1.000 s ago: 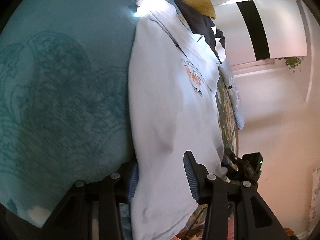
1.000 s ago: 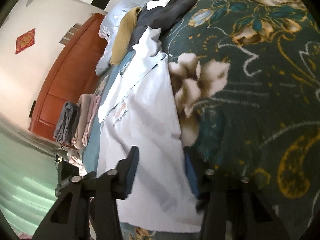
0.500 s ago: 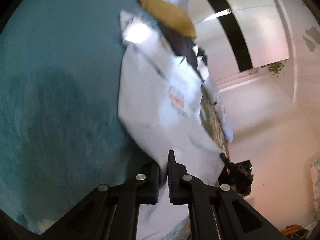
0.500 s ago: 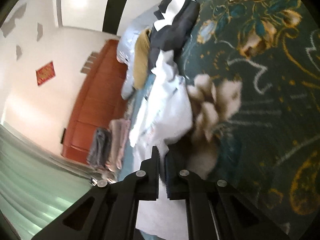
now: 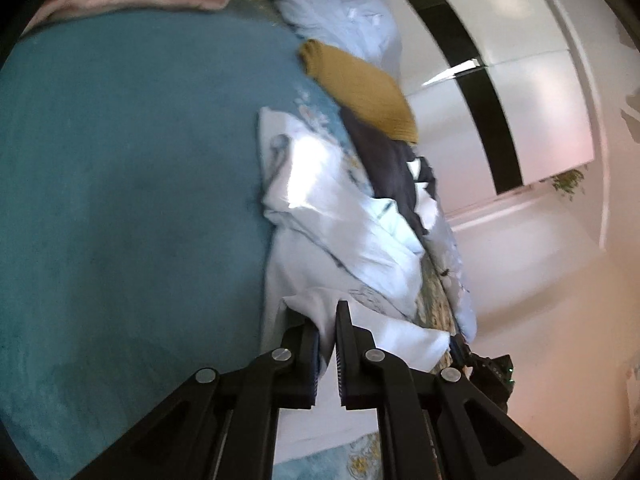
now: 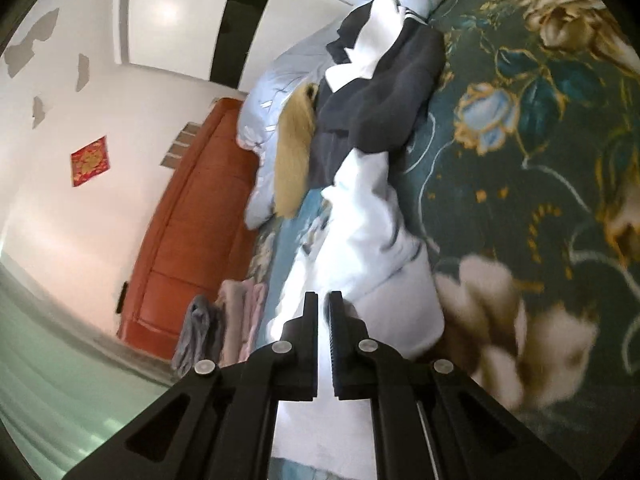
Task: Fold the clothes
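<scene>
We see the right claw (image 6: pixel 322 300) clamped on the white garment's (image 6: pixel 372 248) hem at six o'clock, the dark clothes (image 6: pixel 384 108) at twelve and floral bedspread (image 6: pixel 540 168) at three.

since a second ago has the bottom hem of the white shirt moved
Yes. The white shirt hem, pinched by both grippers, has been carried up toward the mustard garment.

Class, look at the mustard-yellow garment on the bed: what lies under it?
The mustard-yellow garment rests on a dark garment and a pale floral pillow. Anything beneath those is covered.
</scene>
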{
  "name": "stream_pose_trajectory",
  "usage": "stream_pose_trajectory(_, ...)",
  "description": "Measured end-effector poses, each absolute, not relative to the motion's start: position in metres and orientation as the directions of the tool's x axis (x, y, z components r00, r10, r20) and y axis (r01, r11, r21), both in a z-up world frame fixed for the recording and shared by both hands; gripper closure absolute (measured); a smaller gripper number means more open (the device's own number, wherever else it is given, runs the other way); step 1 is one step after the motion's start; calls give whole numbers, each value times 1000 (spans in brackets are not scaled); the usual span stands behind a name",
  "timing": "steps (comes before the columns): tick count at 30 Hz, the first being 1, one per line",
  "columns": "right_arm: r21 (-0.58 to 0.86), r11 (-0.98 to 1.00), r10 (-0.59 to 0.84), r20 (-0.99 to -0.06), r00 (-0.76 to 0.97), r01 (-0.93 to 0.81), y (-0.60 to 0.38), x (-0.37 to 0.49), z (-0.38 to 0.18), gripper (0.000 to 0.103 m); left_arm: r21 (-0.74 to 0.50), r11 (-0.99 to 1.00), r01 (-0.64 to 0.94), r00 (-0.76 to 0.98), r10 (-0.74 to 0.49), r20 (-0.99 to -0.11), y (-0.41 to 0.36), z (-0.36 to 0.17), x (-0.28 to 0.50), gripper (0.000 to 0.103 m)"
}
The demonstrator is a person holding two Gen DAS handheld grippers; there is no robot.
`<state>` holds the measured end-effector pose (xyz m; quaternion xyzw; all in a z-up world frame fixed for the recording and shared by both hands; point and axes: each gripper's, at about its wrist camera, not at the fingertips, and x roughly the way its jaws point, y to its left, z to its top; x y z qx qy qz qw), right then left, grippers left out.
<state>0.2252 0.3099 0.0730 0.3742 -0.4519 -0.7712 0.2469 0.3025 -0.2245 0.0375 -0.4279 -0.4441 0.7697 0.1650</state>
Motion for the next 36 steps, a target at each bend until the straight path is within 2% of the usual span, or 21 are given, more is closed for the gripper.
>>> stream_pose_trajectory(2,868,-496,-698,-392,-599,11,309,219,70,96,-822,-550,148,-569,632,-526,-226,31,302,92)
stream_pose_trajectory(4,859,-511,-692,-418,-589,-9,310,219,66,95,-814,-558,163,-565,623,-540,-229,26,307,84)
stream_pose_trajectory(6,845,-534,-686,-452,-571,-27,312,224,61,95,-816,-551,177,-560,625,-544,-233,21,313,60)
stream_pose_trajectory(8,824,-565,-675,-494,-548,-45,315,233,55,95,-822,-540,181,-553,636,-539,-236,17,321,55)
stream_pose_trajectory(10,807,-587,-665,-530,-525,-71,319,243,46,94,-829,-528,185,-546,646,-534,-238,12,328,55)
stream_pose_trajectory(12,800,-592,-663,-551,-506,-96,322,252,38,82,-825,-541,165,-544,648,-533,-235,12,336,54)
stream_pose_trajectory(13,797,-595,-662,-561,-496,-108,324,257,33,71,-816,-557,157,-536,645,-544,-232,13,339,54)
stream_pose_trajectory(20,796,-603,-695,-559,-452,-56,309,277,32,71,-741,-666,81,-480,626,-615,-205,19,356,52)
stream_pose_trajectory(28,812,-584,-738,-538,-407,-14,302,296,31,72,-781,-620,73,-456,676,-579,-203,14,372,52)
stream_pose_trajectory(36,788,-614,-685,-558,-468,-41,310,271,33,71,-793,-604,83,-463,681,-567,-208,14,375,52)
